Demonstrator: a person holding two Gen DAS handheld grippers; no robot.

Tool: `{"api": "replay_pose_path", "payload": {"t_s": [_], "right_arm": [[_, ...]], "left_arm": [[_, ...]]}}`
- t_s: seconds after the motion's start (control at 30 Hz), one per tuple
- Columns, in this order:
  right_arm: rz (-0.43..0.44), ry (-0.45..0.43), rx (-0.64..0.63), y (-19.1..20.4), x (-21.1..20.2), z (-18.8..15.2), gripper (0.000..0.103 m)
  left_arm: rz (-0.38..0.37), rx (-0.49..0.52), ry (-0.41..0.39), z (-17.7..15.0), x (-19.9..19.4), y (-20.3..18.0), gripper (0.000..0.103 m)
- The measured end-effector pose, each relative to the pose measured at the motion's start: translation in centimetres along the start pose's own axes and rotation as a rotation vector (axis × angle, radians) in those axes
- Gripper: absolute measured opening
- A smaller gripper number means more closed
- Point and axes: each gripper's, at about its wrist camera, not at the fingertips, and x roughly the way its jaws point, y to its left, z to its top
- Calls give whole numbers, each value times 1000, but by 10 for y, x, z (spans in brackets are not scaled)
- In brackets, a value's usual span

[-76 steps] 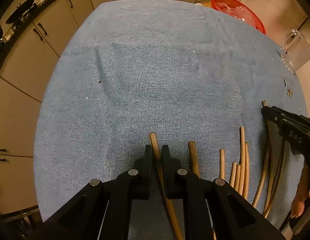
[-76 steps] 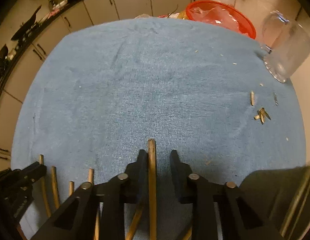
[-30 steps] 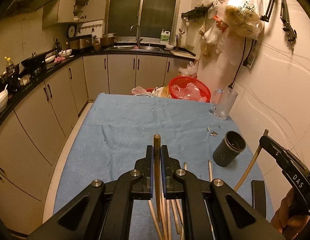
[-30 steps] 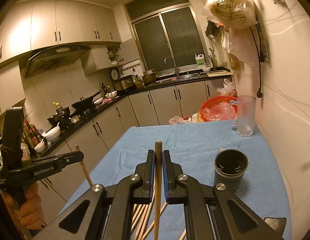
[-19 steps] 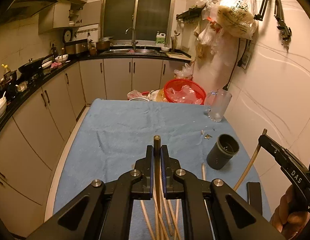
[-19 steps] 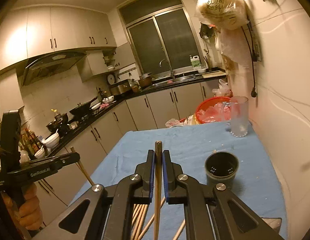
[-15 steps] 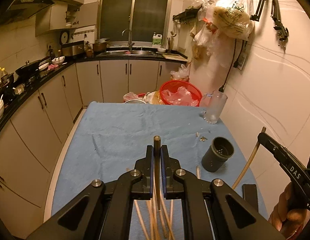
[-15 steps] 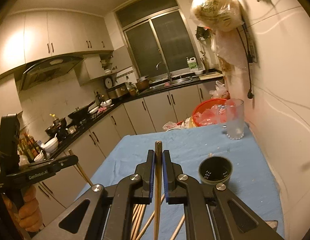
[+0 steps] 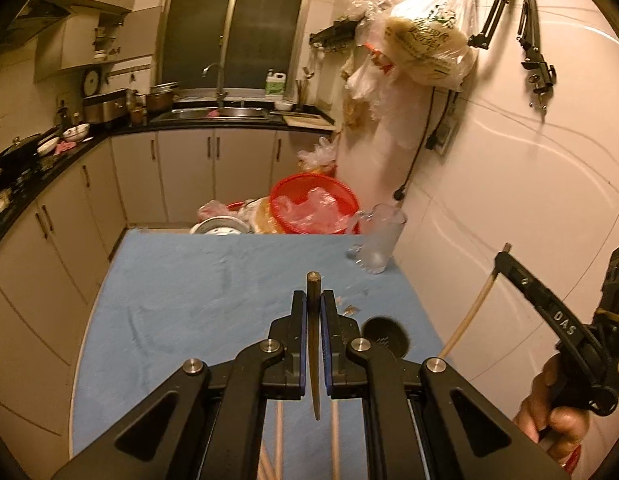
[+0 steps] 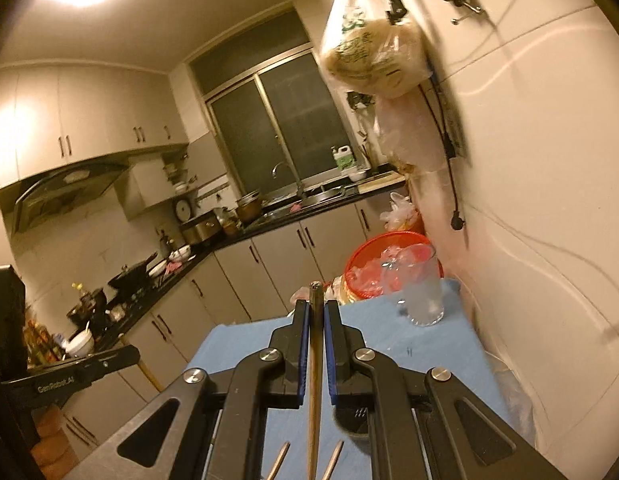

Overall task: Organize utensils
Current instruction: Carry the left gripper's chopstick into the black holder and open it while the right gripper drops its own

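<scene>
Both tongs, the left gripper and right gripper, had lifted clenched brown wooden chopsticks off the blue-clothed table, ready for the dark cylindrical holder.

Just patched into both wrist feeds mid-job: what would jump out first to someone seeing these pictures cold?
Each gripper is shut on a single chopstick: the left gripper holds a dark chopstick above the blue cloth, the right gripper a brown chopstick. The dark utensil cup stands just right of the left jaws, and a red basket sits at the table's far end.
</scene>
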Motion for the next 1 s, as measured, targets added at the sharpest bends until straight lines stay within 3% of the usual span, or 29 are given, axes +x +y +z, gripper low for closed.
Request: {"api": "replay_pose_path", "payload": {"t_s": [0.27,0.4,0.7,1.0], "right_arm": [[-65,-85,44,-24,11,45,8],[-113,-98,41,-35,31,51,8],[-138,44,102,-75,88,17,8],[-122,187,110,-88,124,-10,10]], "left_arm": [[-79,16,-72,42,9,-44,7],[-103,3,-68,47,31,-56,7],[-91,-30,88,20,109,-52,7],[-83,-58,175,1,141,-39,7]]}}
